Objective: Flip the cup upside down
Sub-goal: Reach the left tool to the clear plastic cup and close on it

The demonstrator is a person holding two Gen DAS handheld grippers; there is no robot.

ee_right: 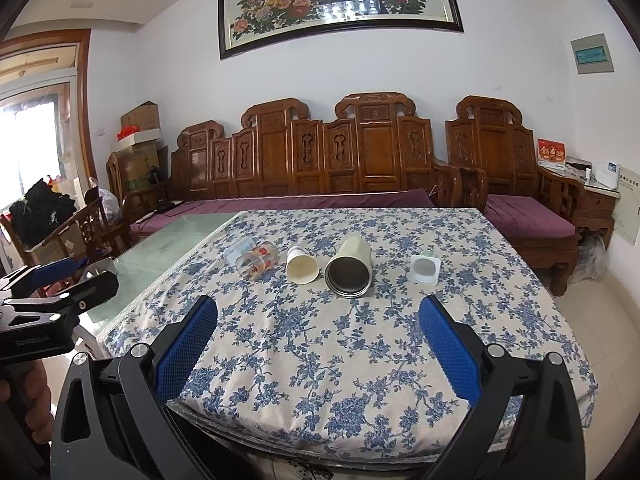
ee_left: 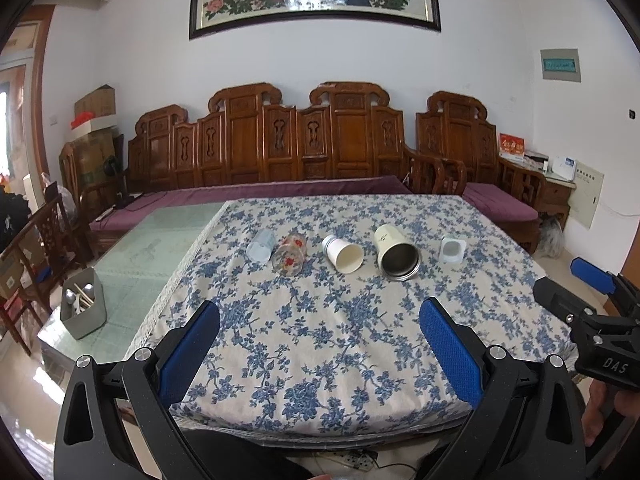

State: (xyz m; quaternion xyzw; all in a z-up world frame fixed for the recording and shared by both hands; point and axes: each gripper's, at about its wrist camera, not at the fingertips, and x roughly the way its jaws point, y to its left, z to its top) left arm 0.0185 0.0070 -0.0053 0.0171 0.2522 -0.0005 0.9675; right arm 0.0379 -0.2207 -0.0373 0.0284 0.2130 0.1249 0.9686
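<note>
Several cups lie on their sides in a row on the blue-flowered tablecloth [ee_left: 320, 340], mouths toward me: a pale blue cup [ee_left: 260, 245], a clear glass with red flowers [ee_left: 290, 255], a white paper cup [ee_left: 343, 253], a cream steel-lined tumbler [ee_left: 396, 252] and a small square white cup [ee_left: 453, 249]. In the right wrist view they show as the glass [ee_right: 256, 263], paper cup [ee_right: 301, 265], tumbler [ee_right: 350, 270] and square cup [ee_right: 425, 267]. My left gripper [ee_left: 320, 340] is open and empty near the table's front edge. My right gripper [ee_right: 319, 338] is open and empty too, well short of the cups.
A grey utensil holder [ee_left: 82, 307] stands on the bare glass tabletop at the left. A carved wooden sofa [ee_left: 304, 148] with purple cushions runs behind the table. The right gripper shows at the left wrist view's right edge [ee_left: 592, 304].
</note>
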